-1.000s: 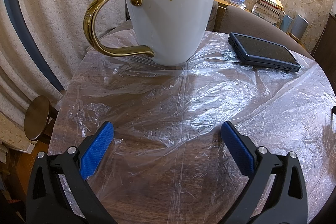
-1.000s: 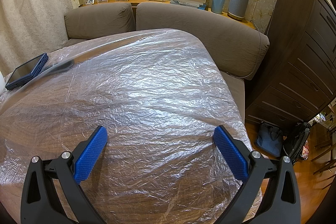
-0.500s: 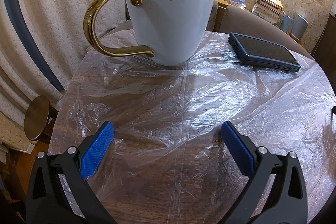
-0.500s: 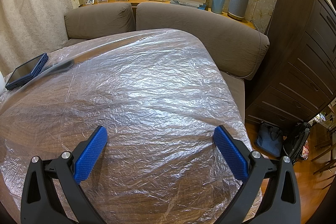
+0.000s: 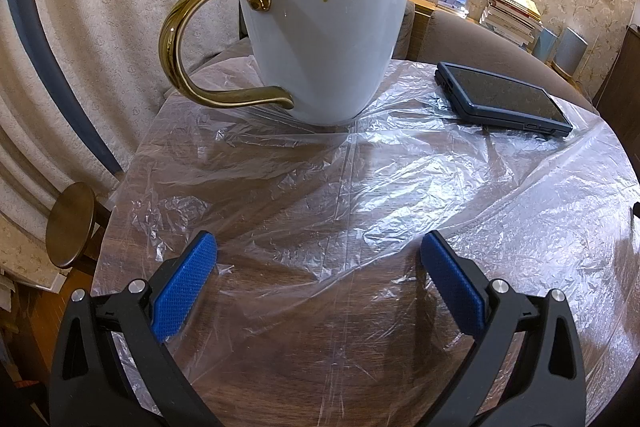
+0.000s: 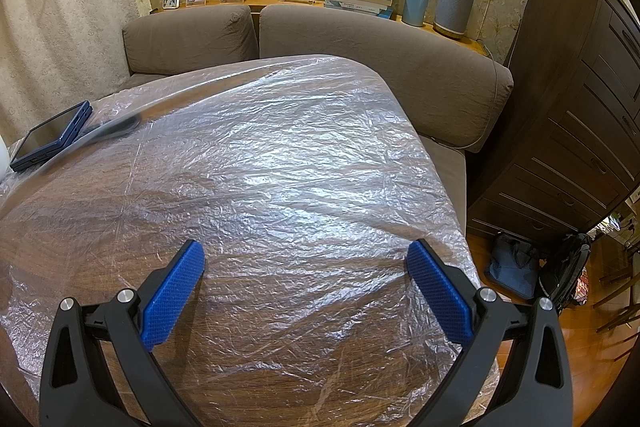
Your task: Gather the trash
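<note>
A clear crinkled plastic sheet [image 5: 320, 187] lies spread over the round wooden table, and shows in the right wrist view [image 6: 280, 167] too. My left gripper [image 5: 318, 247] is open and empty, low over the sheet, in front of a white mug [image 5: 320, 39] with a gold handle and gold dots that stands on the sheet. My right gripper [image 6: 304, 255] is open and empty over the sheet on the table's right half.
A dark blue handheld device [image 5: 504, 99] lies on the sheet right of the mug, also in the right wrist view [image 6: 48, 139]. A brown sofa [image 6: 360, 43] stands behind the table. A dark wooden cabinet [image 6: 580, 107] stands at right, a small round stool [image 5: 70, 223] at left.
</note>
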Tool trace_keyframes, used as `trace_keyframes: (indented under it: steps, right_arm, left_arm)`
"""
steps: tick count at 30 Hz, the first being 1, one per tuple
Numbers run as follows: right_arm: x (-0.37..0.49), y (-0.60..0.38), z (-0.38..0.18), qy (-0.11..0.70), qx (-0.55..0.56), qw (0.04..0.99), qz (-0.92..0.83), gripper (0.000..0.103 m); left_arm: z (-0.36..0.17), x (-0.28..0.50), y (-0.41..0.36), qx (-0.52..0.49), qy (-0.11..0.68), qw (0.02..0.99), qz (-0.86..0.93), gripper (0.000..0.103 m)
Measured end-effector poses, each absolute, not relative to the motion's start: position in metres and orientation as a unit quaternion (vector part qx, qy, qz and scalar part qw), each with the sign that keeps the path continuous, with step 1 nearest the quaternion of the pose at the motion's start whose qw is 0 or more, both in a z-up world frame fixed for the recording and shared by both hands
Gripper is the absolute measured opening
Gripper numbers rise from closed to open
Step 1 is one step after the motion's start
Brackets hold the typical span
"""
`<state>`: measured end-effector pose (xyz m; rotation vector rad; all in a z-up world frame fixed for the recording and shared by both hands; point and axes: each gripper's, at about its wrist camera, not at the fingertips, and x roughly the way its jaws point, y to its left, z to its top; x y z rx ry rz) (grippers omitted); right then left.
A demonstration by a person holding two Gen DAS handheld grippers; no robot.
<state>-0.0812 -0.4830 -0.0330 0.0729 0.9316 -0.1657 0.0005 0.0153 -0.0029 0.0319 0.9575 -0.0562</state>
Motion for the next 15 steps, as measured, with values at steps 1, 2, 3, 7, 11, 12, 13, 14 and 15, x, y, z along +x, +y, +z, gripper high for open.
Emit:
trace_keyframes:
  steps: [1,2,3,7,11,12,13,14,15]
  right_arm:
    - [-0.0821,-0.4834,-0.0331,0.448,0.035,0.890,-0.080,0.099]
    - [-0.0822,-0.4835,-0.0331,0.448,0.035,0.890,-0.080,0.099]
    - [-0.0815,-0.4835,-0.0332,0.448,0.036,0.890,-0.080,0.099]
    - [-0.0821,-0.4845,-0.0334,0.448,0.036,0.890,-0.079,0.099]
    - [-0.0832,-0.4843,-0.0331,0.449,0.033,0.890,-0.076,0.099]
    - [-0.0833,-0.4846,-0.0331,0.449,0.033,0.890,-0.076,0.099]
    - [-0.0835,-0.4850,-0.0331,0.448,0.033,0.890,-0.076,0.099]
    - [-0.0833,-0.4850,-0.0331,0.448,0.033,0.890,-0.076,0.099]
    - [-0.0835,-0.4851,-0.0332,0.449,0.033,0.890,-0.076,0.099]
  left_arm:
    - [-0.0031,0.0000,0.0153,0.015,0.461,0.887,-0.027,0.102]
    - [-0.0037,0.0000,0.0167,0.015,0.461,0.887,-0.027,0.102]
    - [-0.0040,-0.0007,0.0166,0.015,0.461,0.887,-0.027,0.102]
    - [-0.0042,-0.0006,0.0182,0.015,0.461,0.887,-0.027,0.102]
    - [-0.0037,-0.0012,0.0187,0.015,0.461,0.887,-0.029,0.102]
    - [-0.0036,-0.0009,0.0181,0.016,0.461,0.887,-0.030,0.102]
    - [-0.0035,-0.0013,0.0177,0.017,0.460,0.887,-0.030,0.102]
    - [-0.0035,-0.0017,0.0178,0.017,0.460,0.887,-0.030,0.102]
    - [-0.0035,-0.0021,0.0178,0.017,0.460,0.887,-0.031,0.102]
